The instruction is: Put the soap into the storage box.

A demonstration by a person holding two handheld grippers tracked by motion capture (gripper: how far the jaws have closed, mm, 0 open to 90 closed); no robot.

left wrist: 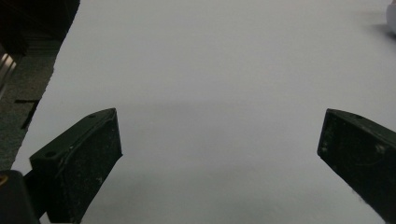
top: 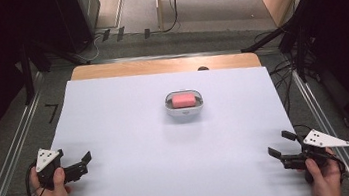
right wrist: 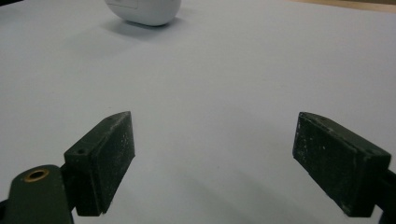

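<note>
Showing pink soap (top: 183, 100): high view.

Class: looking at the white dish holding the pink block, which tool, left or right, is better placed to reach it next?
Probably the right tool. The white dish with its pink block sits right of centre, and its base shows ahead of those open jaws. The left tool aims mostly at bare sheet.

A pink block (top: 183, 100) sits in a white dish (top: 185, 113). The sheet (top: 133, 148) is plain white; the table (top: 158, 66) is light wood.
</note>
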